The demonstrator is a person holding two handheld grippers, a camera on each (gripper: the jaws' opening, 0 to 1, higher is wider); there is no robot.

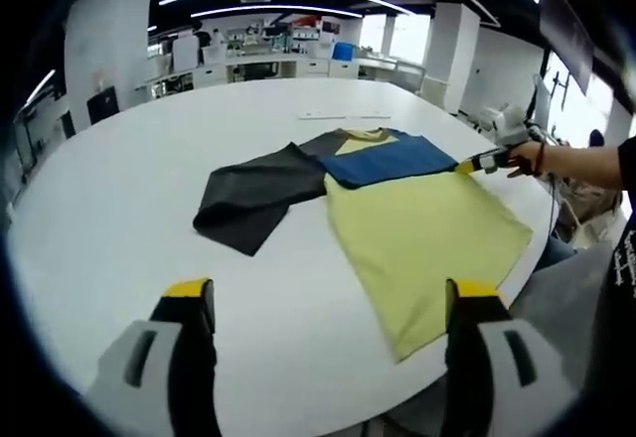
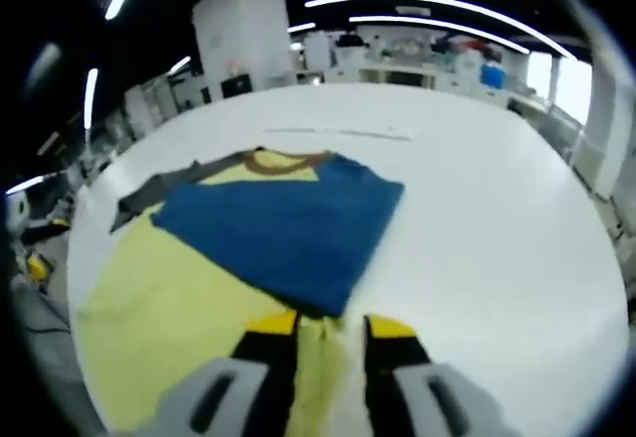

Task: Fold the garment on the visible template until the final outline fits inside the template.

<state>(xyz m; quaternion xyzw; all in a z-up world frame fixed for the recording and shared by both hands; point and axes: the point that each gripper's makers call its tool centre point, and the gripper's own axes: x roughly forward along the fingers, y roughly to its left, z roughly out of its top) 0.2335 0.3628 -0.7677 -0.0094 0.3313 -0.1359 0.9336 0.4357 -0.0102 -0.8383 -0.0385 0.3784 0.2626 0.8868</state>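
Note:
A T-shirt lies flat on the white table. It has a yellow body, a brown collar and a dark grey sleeve spread out to the left. Its blue sleeve is folded across the chest. In the left gripper view my left gripper stands open and wide above the table's near edge, short of the hem. My right gripper is narrowly shut on yellow fabric just beside the blue sleeve's tip. It also enters the left gripper view as the right gripper, held in a hand at the shirt's right edge.
Faint thin lines mark the table beyond the collar. The table's rim runs close to the shirt's right side, where the person stands. Desks and shelves sit far behind the table.

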